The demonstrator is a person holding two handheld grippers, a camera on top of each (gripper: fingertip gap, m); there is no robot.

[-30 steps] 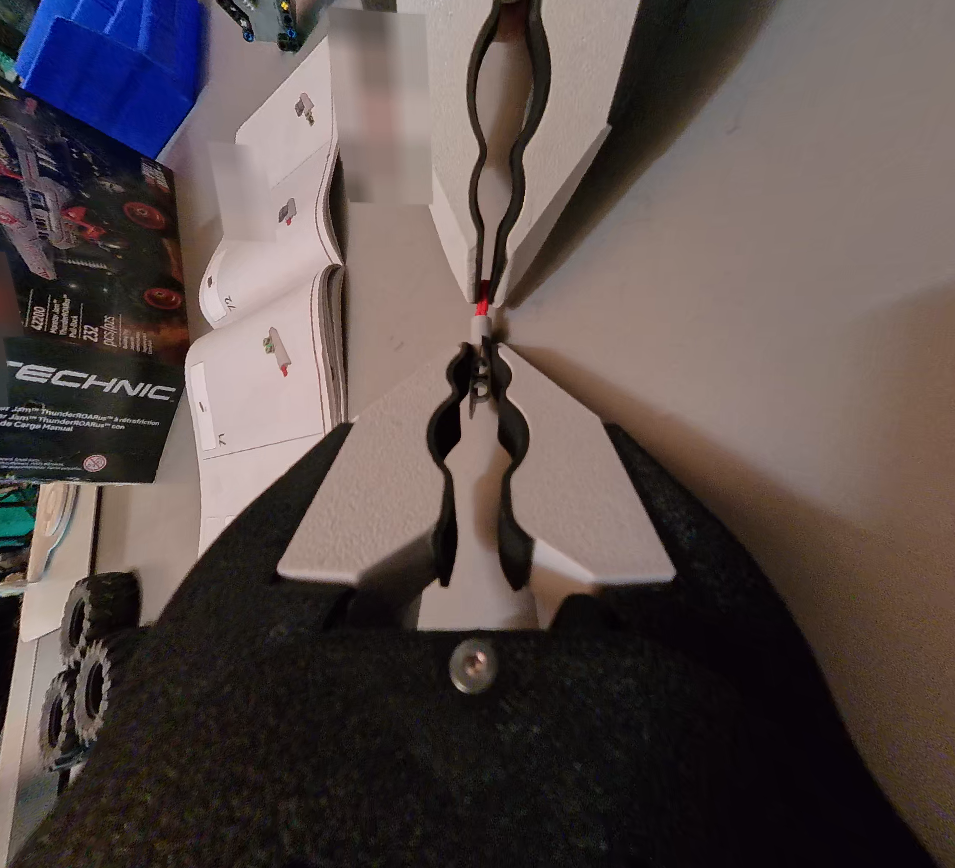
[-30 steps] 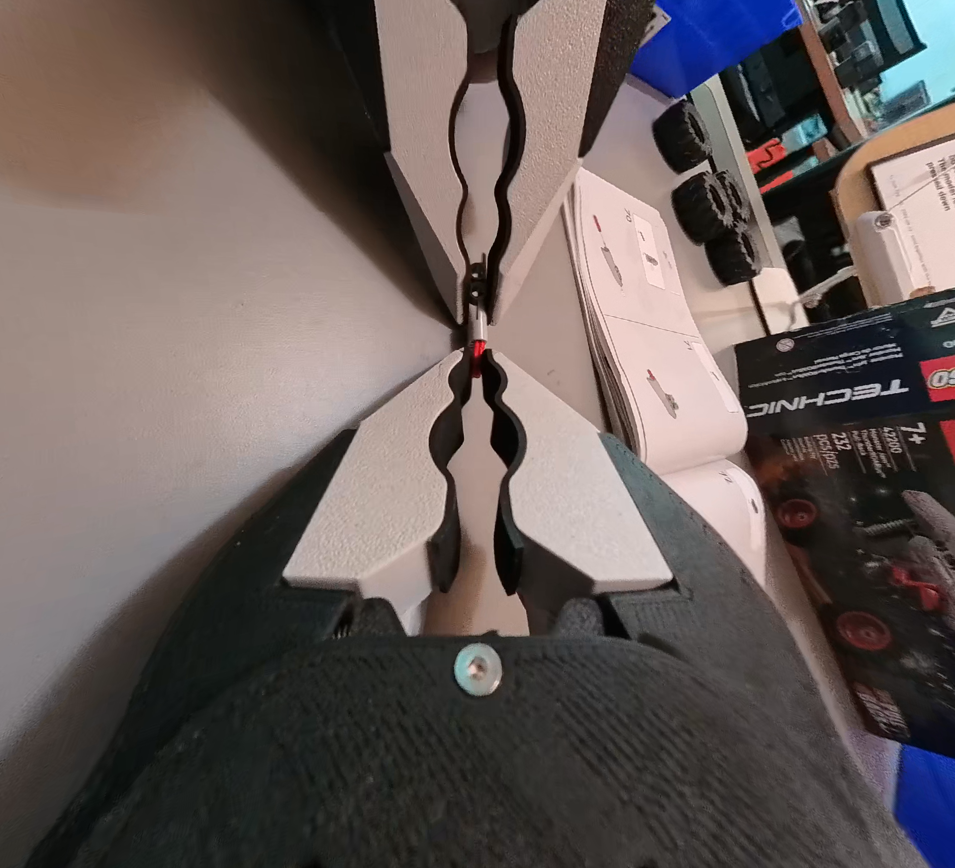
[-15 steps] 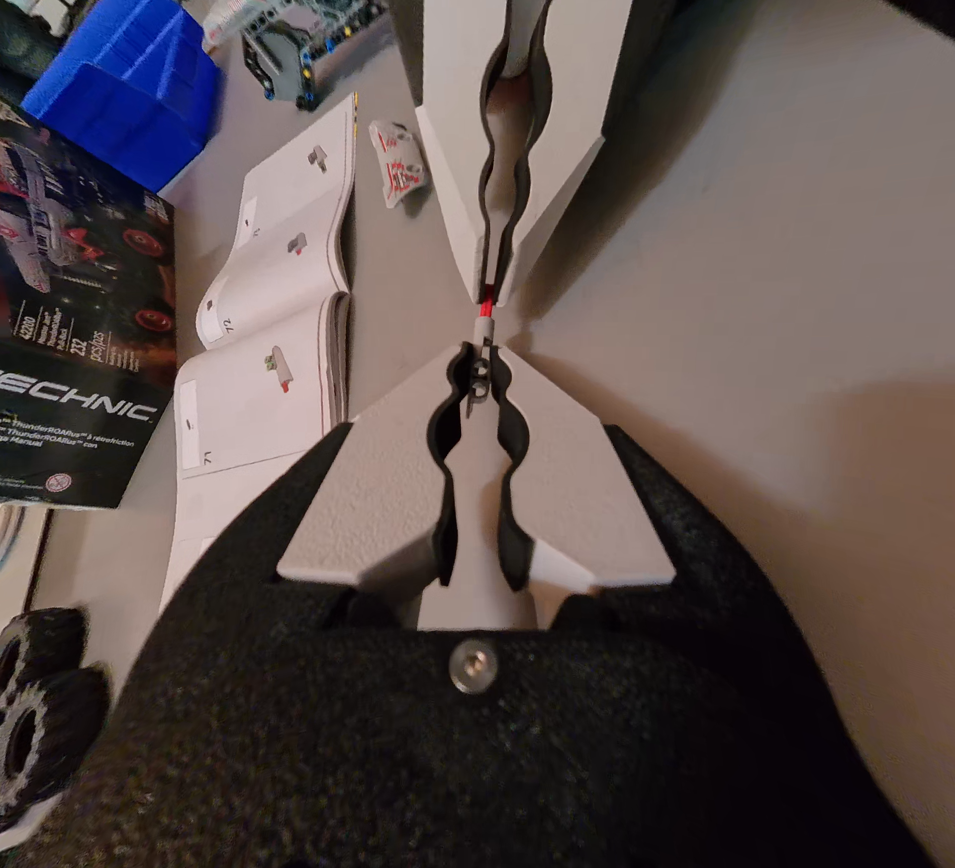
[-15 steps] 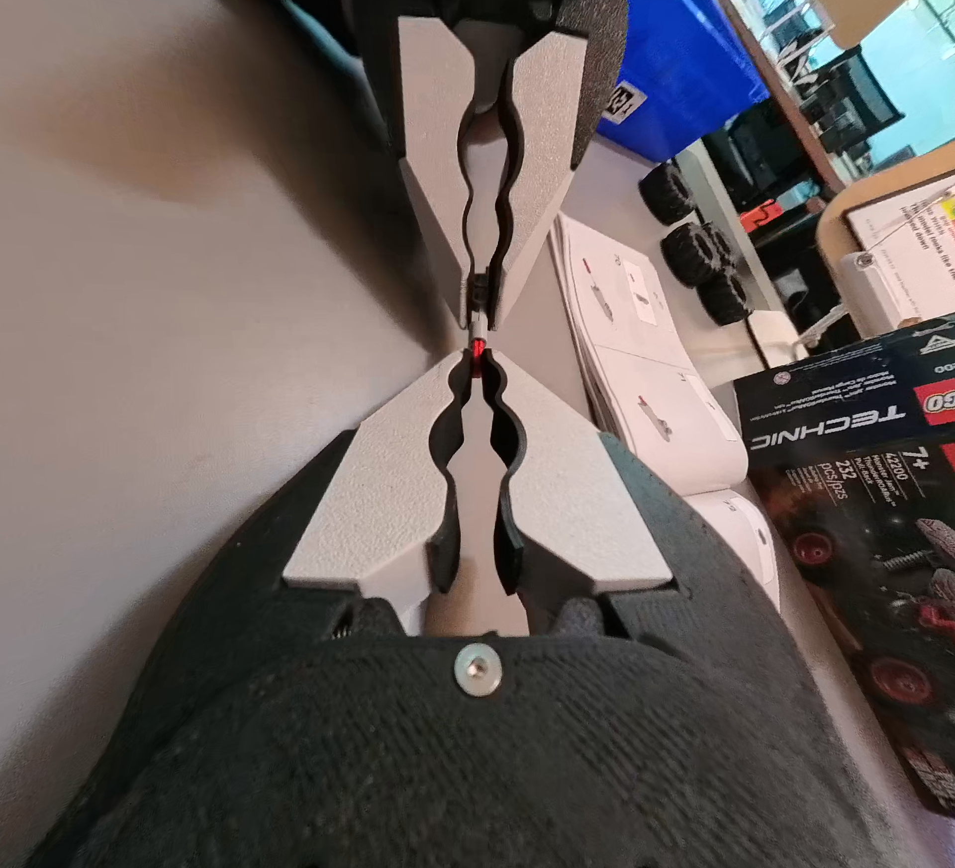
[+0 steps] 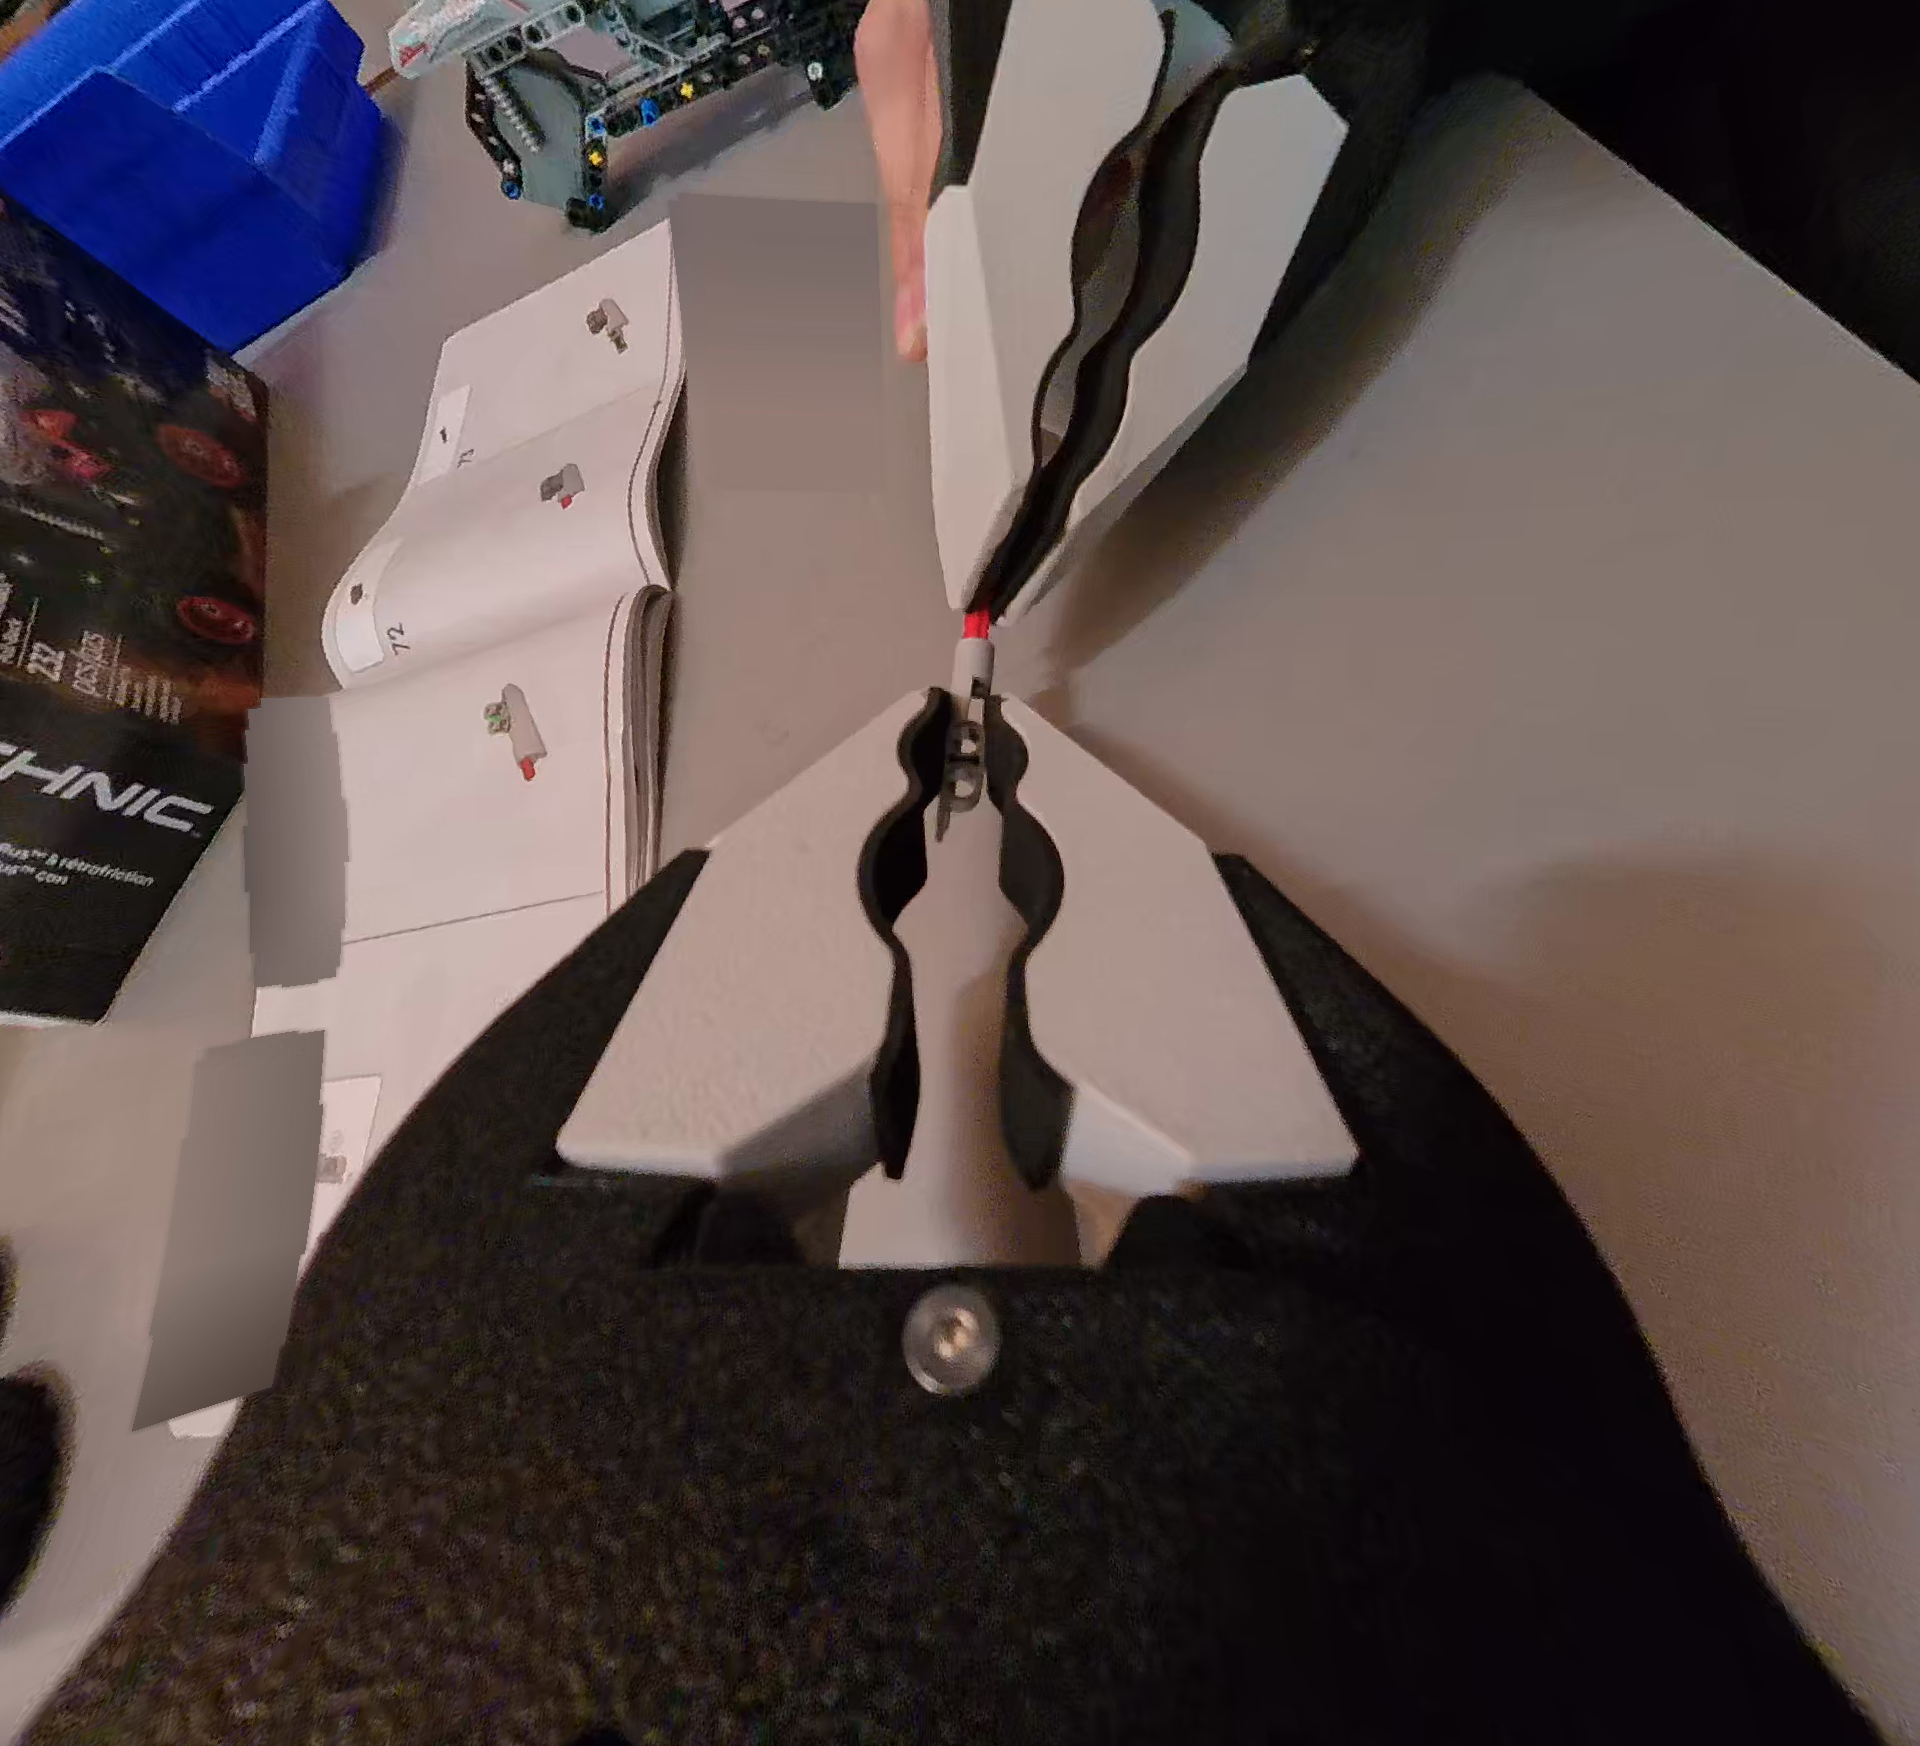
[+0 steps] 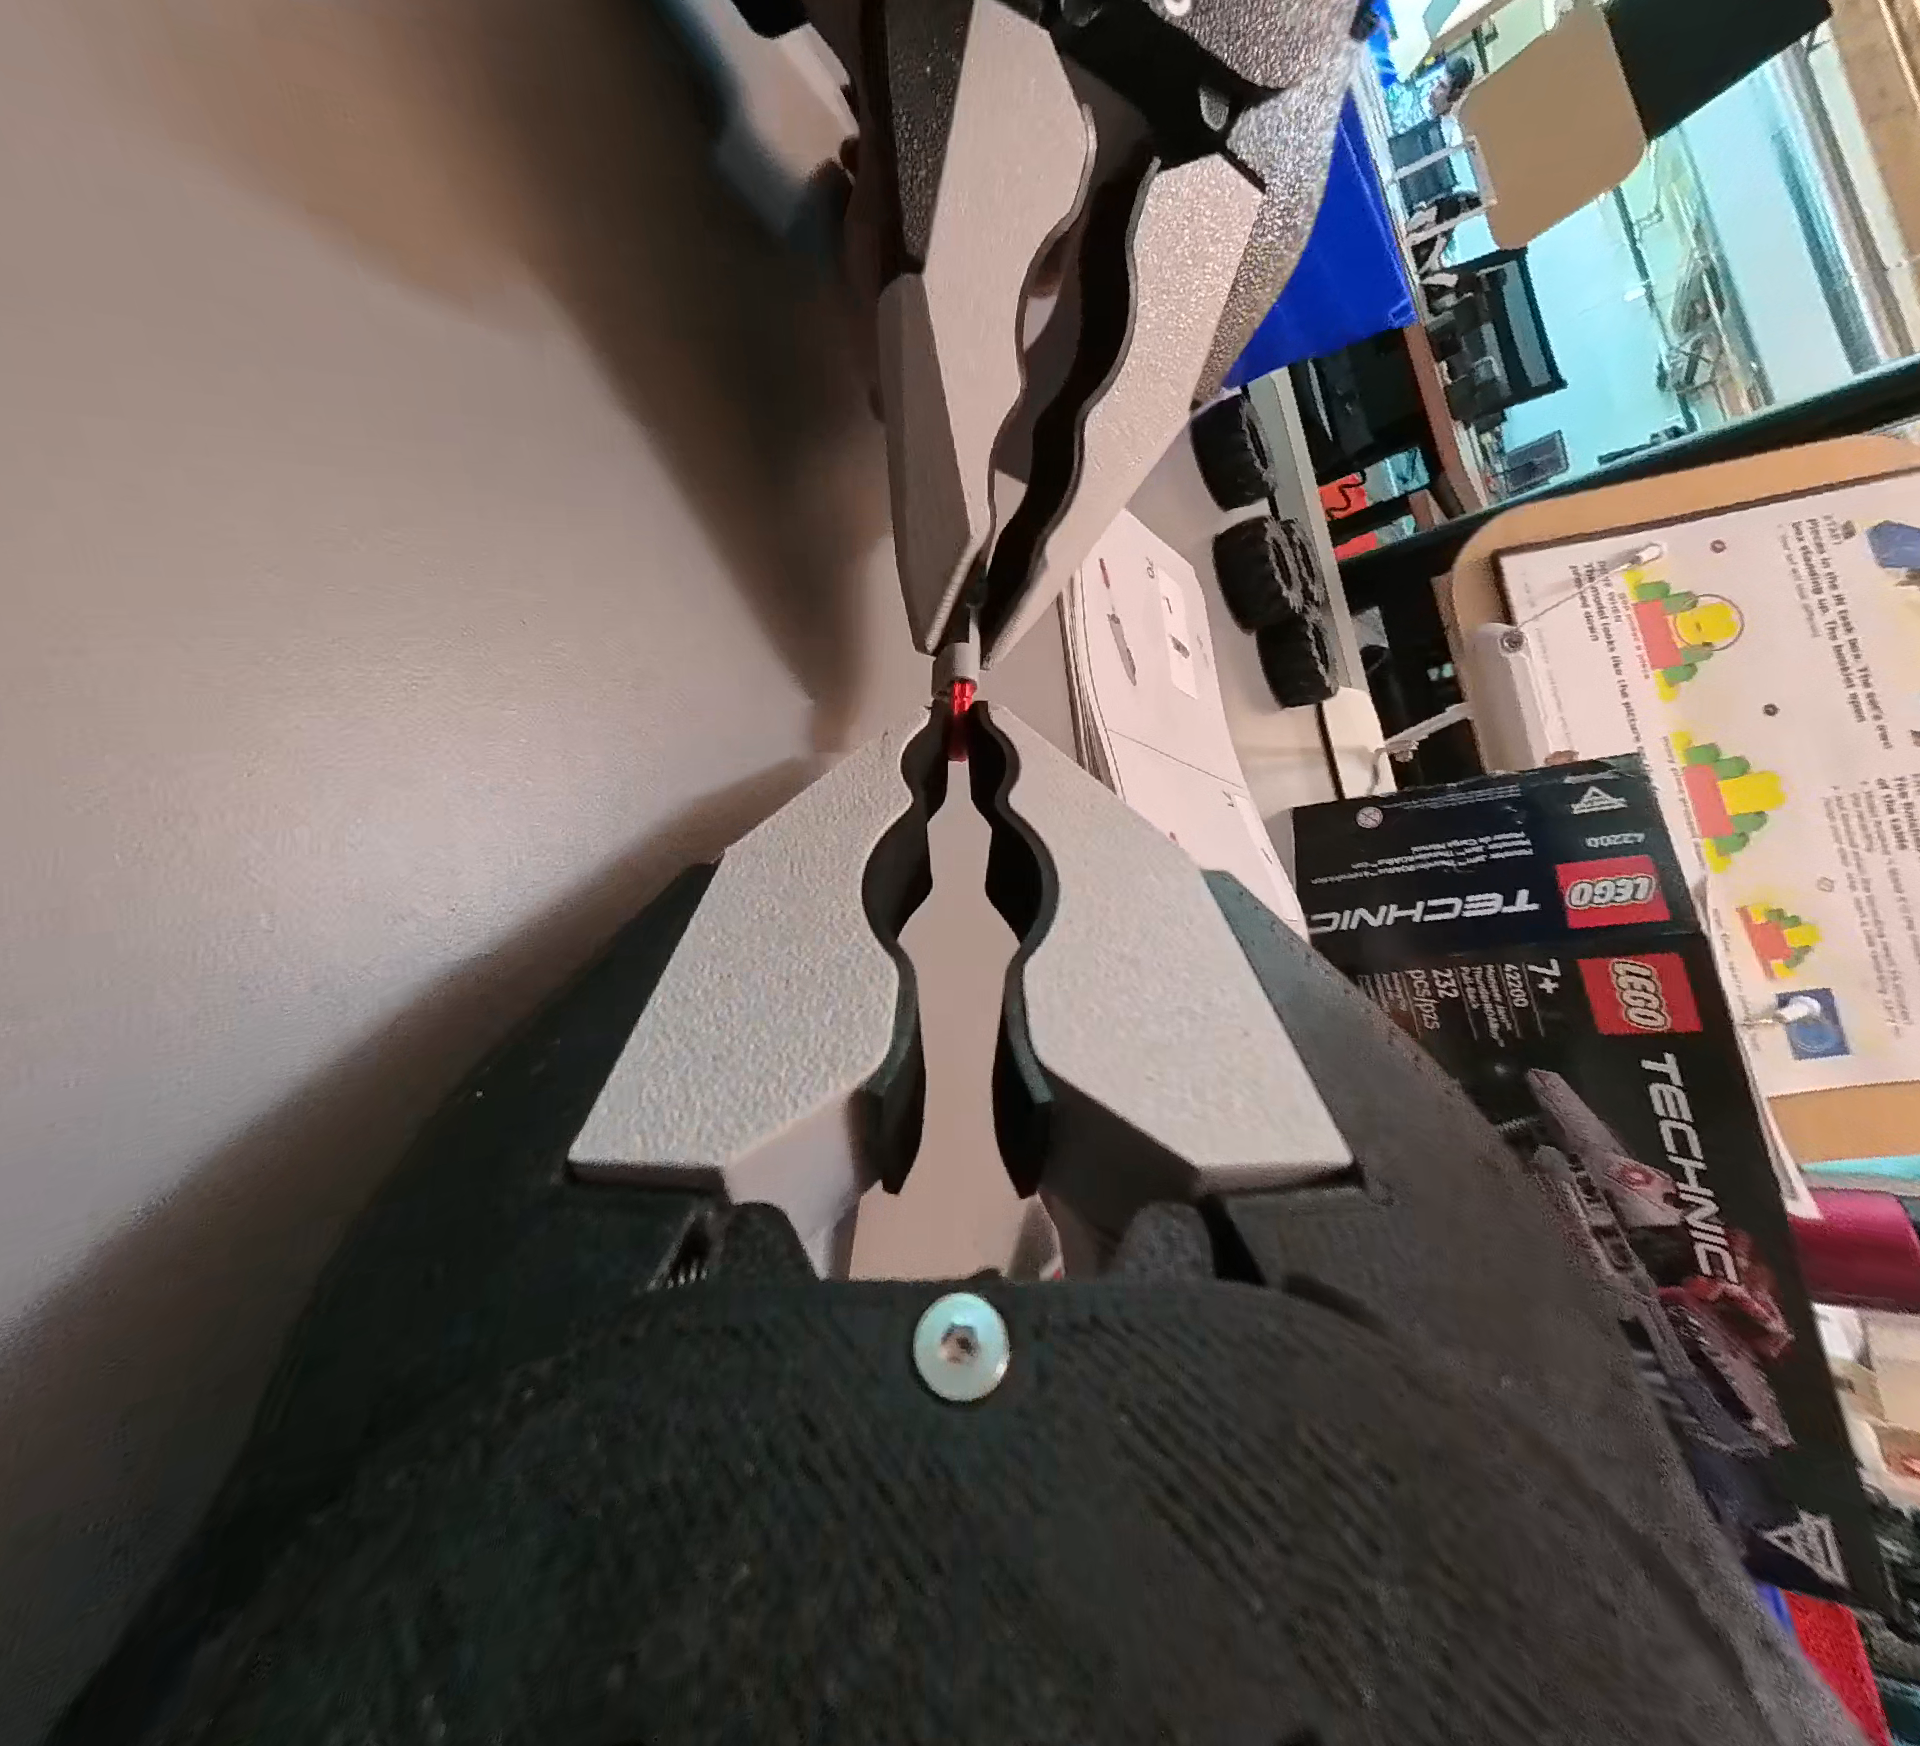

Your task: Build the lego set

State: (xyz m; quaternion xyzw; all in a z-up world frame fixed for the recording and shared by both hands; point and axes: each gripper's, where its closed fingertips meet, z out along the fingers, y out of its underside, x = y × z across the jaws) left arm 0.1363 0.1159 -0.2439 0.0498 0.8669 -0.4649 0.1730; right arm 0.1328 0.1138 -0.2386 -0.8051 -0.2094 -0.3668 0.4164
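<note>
Grey-and-red pin assembly spans lengthwise between both tools, apparently clamped.

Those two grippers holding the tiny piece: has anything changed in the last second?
The pair tilted together, so the right gripper now slants in the left wrist view, and the half-built model came into view. Both stayed shut: left gripper on the grey connector, right on the red pin.

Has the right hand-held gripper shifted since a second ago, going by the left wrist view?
Yes. The right hand-held gripper stays tip to tip with the left hand-held gripper, but its body has swung rightward, now leaning away from the open instruction booklet.
</note>
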